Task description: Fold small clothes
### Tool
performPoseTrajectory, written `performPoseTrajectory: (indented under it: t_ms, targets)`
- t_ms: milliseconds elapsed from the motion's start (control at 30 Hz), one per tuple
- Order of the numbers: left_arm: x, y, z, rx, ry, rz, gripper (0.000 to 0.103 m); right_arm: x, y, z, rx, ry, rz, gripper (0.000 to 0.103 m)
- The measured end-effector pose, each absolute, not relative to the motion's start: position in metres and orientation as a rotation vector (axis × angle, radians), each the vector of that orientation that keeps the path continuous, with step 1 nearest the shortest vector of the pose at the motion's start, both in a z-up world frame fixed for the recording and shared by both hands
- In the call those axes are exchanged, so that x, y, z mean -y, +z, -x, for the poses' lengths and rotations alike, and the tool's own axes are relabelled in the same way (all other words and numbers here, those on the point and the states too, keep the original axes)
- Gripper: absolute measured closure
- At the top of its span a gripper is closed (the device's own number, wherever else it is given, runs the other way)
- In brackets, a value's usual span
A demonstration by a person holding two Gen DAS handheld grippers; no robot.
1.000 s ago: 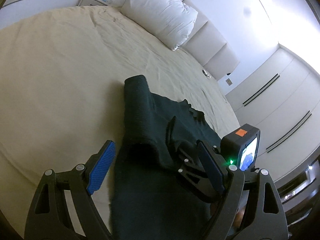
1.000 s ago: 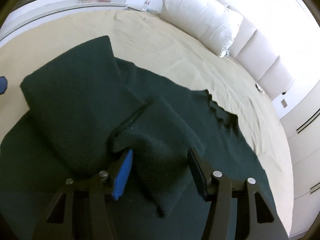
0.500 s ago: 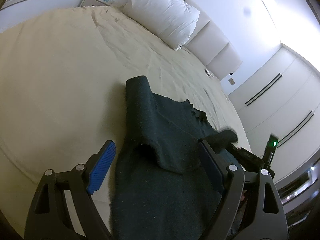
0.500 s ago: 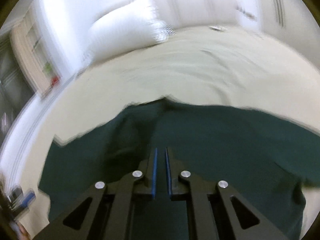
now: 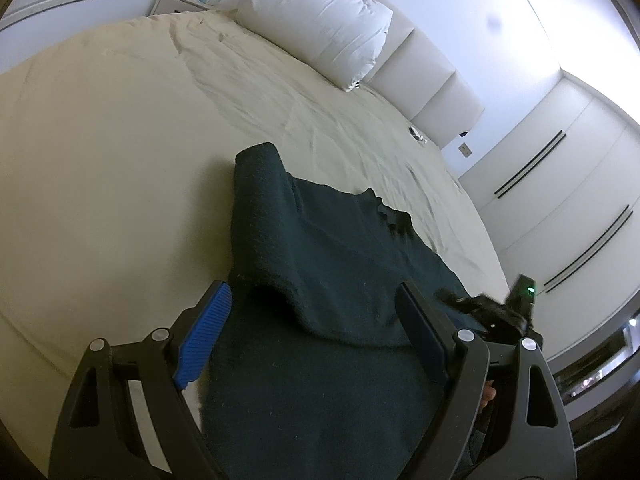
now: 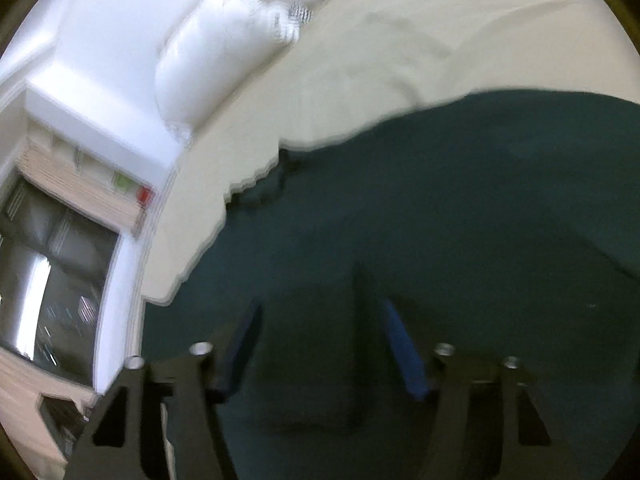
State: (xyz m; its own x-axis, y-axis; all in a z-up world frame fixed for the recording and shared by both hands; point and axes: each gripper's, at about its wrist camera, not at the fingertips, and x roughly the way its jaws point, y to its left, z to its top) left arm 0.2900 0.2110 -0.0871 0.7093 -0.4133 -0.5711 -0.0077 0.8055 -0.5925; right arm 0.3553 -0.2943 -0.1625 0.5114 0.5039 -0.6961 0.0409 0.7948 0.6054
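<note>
The dark green garment (image 5: 340, 280) is lying spread on the cream bedsheet (image 5: 120, 140), and it is filling the lower middle of the left wrist view, with one sleeve folded in and reaching up toward twelve o'clock. The left gripper (image 5: 316, 316) is hanging just over the cloth with its jaws standing wide apart; the blue pad (image 5: 204, 332) at eight o'clock is sitting over the garment's edge and pressing on nothing. At three o'clock in that view the right gripper (image 5: 500, 312) is showing as a dark shape with a green light, hovering by the garment's far side.

In the right wrist view, which is smeared with blur, the right gripper (image 6: 320, 328) is showing its jaws parted, having just been opening, and a folded ridge of the garment (image 6: 440, 220) is lying between them; whether the pads are touching it I cannot tell. The white pillow (image 6: 208, 60) is sitting at eleven o'clock there, and in the left wrist view the pillow (image 5: 320, 20) is leaning on the headboard (image 5: 432, 80) at twelve o'clock, well apart from the garment.
</note>
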Motion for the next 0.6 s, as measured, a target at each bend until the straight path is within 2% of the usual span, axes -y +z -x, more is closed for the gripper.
performPoseTrajectory:
  t_ms: [67,133,400,600]
  targets:
    - [-0.211,-0.088,-0.289,-0.763,-0.242,0.609,0.019,0.288,-0.161,-0.361,-1.026,0.274,-0.562,0.065]
    - [-0.212,-0.09,-0.289,-0.767,-0.242,0.61,0.019,0.287,-0.159,-0.367,-1.043,0.251,-0.532,0.093]
    - [-0.22,-0.094,-0.288,-0.769,-0.225,0.634,0.019,0.315,-0.133,-0.373,-0.935,0.158,-0.476,0.095]
    - [-0.218,-0.1,-0.291,-0.781,-0.225,0.641,0.019,0.334,-0.139,-0.387,-0.956,0.085,-0.398,0.095]
